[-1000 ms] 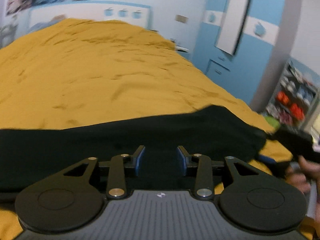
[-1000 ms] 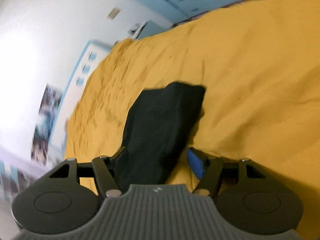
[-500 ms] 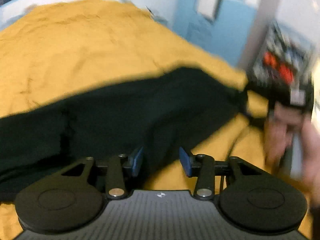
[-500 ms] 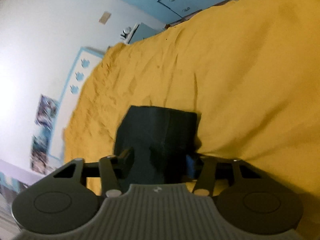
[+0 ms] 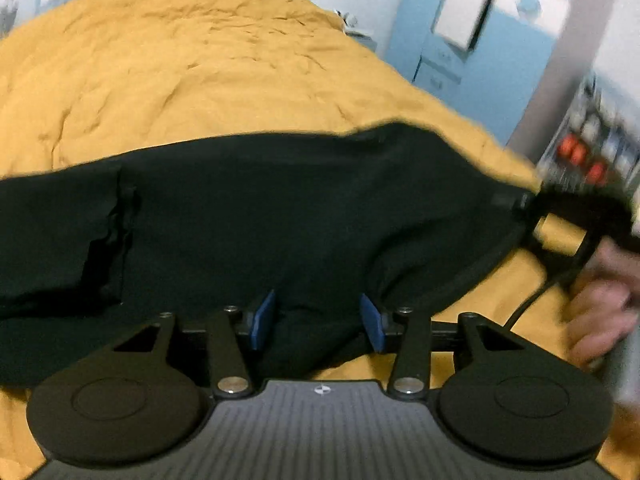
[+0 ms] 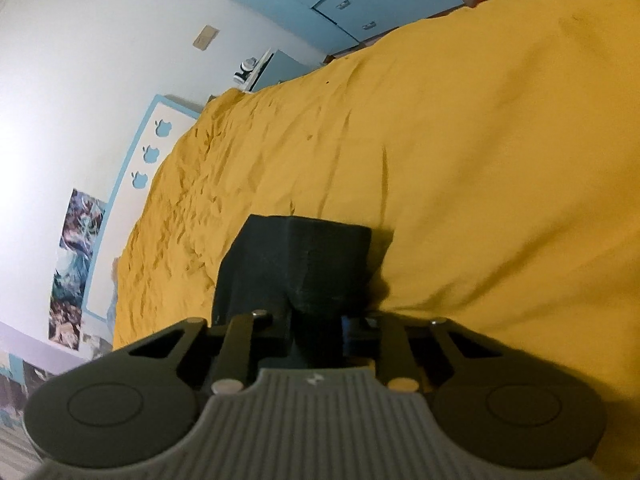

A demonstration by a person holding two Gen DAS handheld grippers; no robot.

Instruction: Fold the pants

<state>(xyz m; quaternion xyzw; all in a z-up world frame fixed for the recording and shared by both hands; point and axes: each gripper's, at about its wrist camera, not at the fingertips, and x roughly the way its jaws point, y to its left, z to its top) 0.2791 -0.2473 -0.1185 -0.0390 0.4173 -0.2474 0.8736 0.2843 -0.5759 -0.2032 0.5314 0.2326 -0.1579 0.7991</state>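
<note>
Black pants (image 5: 248, 216) lie across a yellow bedspread (image 5: 192, 64). My left gripper (image 5: 318, 322) is open, its blue pads to either side of a bunched near edge of the pants. My right gripper shows at the right of the left wrist view (image 5: 532, 204), gripping the pants' right end, which is lifted. In the right wrist view my right gripper (image 6: 316, 328) is shut on the pants (image 6: 296, 264), which hang stretched away from its jaws over the bedspread (image 6: 460, 140).
Blue wardrobe (image 5: 460, 40) stands beyond the bed's far right. A cluttered shelf (image 5: 592, 152) is at the right. A white and blue headboard (image 6: 132, 188) and posters (image 6: 76, 256) line the wall.
My right gripper closed on the pants' end and lifted it. The left gripper moved in lower over the pants' near edge and stays open.
</note>
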